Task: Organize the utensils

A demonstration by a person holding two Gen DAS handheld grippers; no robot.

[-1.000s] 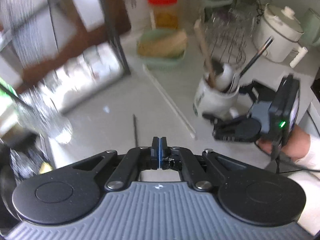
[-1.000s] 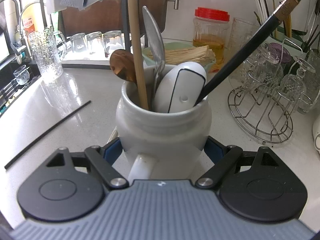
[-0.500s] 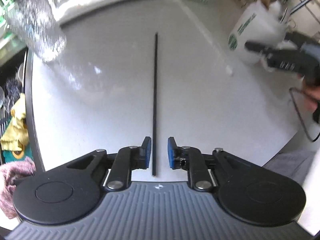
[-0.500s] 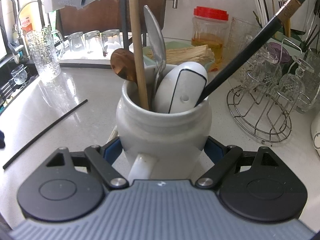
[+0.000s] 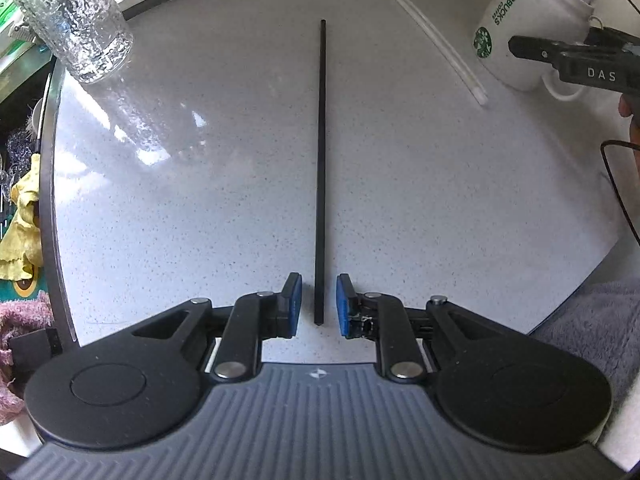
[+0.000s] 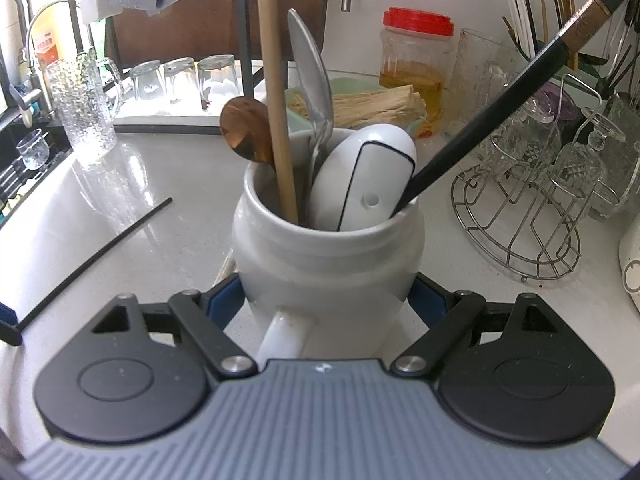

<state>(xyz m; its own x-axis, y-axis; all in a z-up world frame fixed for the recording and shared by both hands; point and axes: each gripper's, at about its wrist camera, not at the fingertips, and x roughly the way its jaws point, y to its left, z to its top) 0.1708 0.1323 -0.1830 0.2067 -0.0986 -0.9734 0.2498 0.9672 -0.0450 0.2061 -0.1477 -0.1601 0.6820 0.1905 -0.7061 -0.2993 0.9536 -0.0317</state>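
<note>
Jaws of the left gripper (image 5: 319,304) straddle the black chopstick's (image 5: 321,168) near end, untouched.

Table (image 5: 400,184): glossy speckled stone look. Black chopstick (image 5: 320,160): smooth, matt. Starbucks mug (image 6: 328,256): glazed white ceramic. Spoon (image 6: 312,80): polished metal. Tumbler (image 5: 76,20): pebbled glass. Glass rack (image 6: 516,236): bare steel wire. Claw pads (image 5: 294,304): blue, rubbery-looking.
</note>
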